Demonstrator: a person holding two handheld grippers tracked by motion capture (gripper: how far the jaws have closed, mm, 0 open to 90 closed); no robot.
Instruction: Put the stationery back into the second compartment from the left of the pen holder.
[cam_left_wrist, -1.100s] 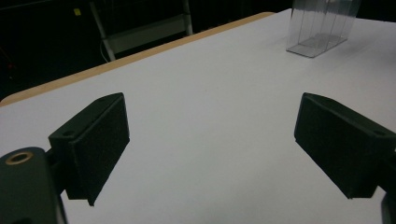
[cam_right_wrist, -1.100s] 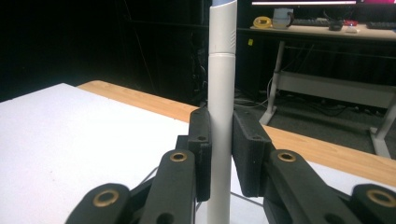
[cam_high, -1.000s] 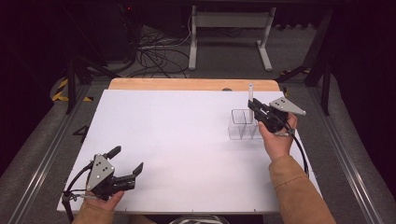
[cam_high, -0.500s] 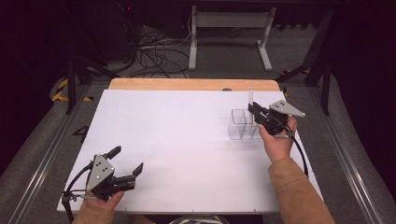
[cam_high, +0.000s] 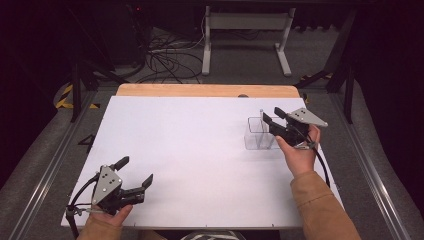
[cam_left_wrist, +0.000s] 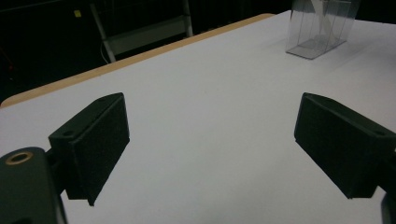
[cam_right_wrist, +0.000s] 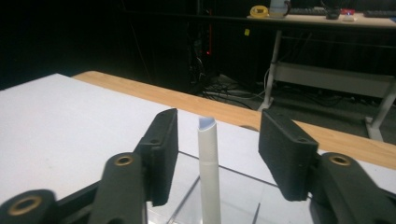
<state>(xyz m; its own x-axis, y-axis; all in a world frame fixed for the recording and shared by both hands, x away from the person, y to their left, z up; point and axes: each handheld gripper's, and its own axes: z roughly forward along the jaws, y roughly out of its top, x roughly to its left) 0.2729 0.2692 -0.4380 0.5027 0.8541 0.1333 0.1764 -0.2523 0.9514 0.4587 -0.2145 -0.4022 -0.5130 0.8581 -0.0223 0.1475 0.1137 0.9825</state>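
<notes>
A clear plastic box (cam_high: 256, 135) stands on the white tabletop (cam_high: 200, 150) at the right. A white stick (cam_high: 261, 114) stands upright in it, its slanted top poking above the rim. My right gripper (cam_high: 271, 115) hovers at the box's right side. Its jaws have just been opening, and the white stick (cam_right_wrist: 208, 172) rises between them with a gap on each side, above the clear box (cam_right_wrist: 243, 198). My left gripper (cam_high: 136, 170) rests near the front left corner, open and holding nothing. In the left gripper view its jaws (cam_left_wrist: 212, 144) stand wide apart, and the clear box (cam_left_wrist: 317, 28) is far off.
A wooden strip (cam_high: 205, 90) runs along the table's far edge. Beyond it lie cables (cam_high: 165, 57) and a metal stand (cam_high: 245, 30) on the dark floor. A metal rail (cam_high: 45, 175) borders the table's left side.
The right gripper's jaws have parted from the white stick, which now sits lower in the clear box. Neither hand has shifted.
</notes>
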